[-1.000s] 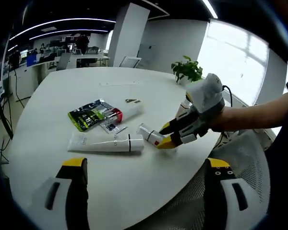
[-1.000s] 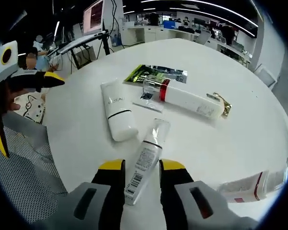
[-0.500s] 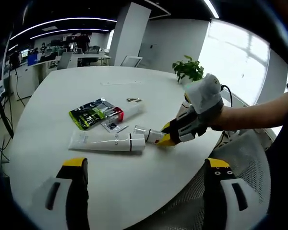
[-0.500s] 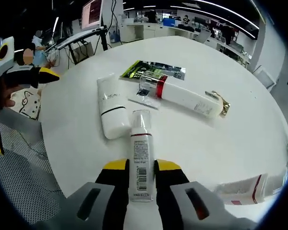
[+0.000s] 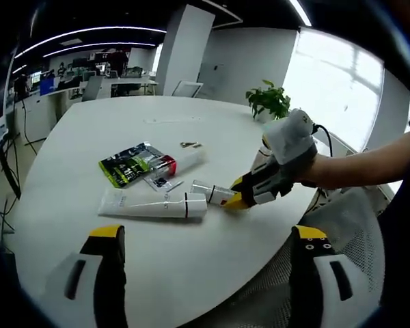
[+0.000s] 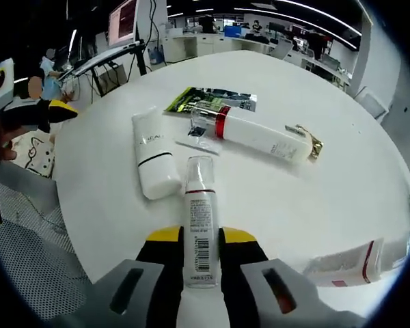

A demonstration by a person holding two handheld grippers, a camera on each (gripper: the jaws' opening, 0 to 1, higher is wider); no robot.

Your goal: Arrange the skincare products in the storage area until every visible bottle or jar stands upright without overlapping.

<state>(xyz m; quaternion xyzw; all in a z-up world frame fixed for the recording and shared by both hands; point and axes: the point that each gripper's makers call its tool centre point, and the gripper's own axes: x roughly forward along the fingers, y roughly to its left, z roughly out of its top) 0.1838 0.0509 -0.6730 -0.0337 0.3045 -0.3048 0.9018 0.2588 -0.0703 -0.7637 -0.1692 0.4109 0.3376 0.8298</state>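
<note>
The right gripper (image 6: pixel 201 256) has its fingers (image 6: pixel 165 240) clenched on the lower body of a small tube (image 6: pixel 201 219) lying on the bench (image 6: pixel 342 198) at lower centre of the right gripper view, clear cap pointing away. It looks light, soft-walled and slick, so a grip near the stiffer cap end should tip it upright more surely. The left gripper (image 5: pixel 208 236) hangs released at the bottom of its own view. A white tube (image 6: pixel 152 154) lies left of centre.
</note>
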